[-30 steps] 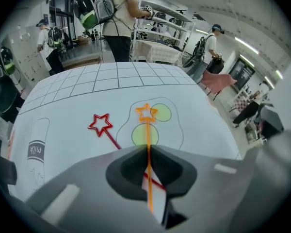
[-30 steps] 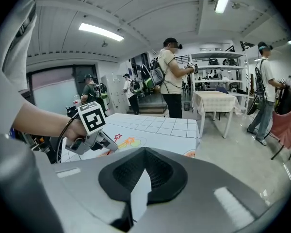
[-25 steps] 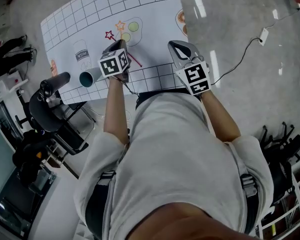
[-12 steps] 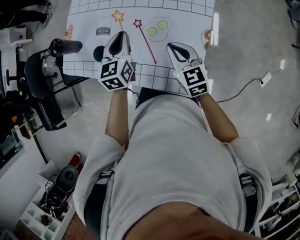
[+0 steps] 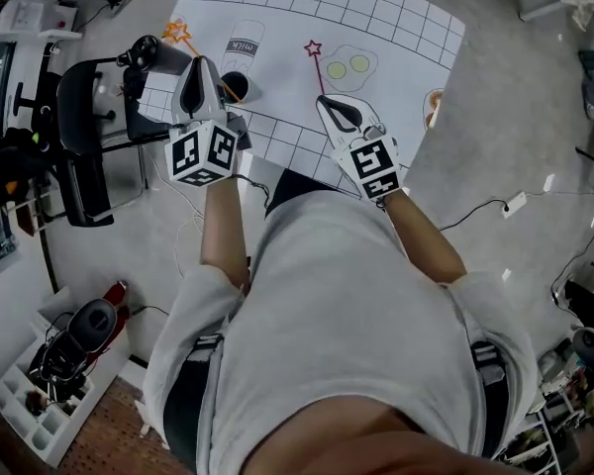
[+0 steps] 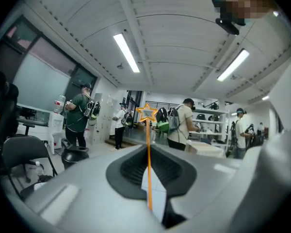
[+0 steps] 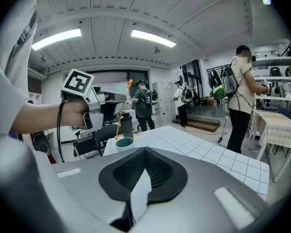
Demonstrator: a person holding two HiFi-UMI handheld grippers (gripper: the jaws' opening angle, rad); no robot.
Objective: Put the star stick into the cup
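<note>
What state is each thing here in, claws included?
Cup, upright on the mat, mouth open.
Left claw, shut on the orange stick.
Orange stick, gripped, star end up, lower end by the cup's rim.
Right claw, shut, empty.
Red stick, lying flat on the mat, untouched.

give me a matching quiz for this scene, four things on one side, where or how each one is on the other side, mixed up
Things:
1. orange star stick
2. red star stick
3. cup
4. right tool

States:
a. lying flat on the grid mat
b. shut with nothing in it
c. clamped in the left tool
d. standing upright on the mat

Pairs: 1-c, 2-a, 3-d, 4-b
</note>
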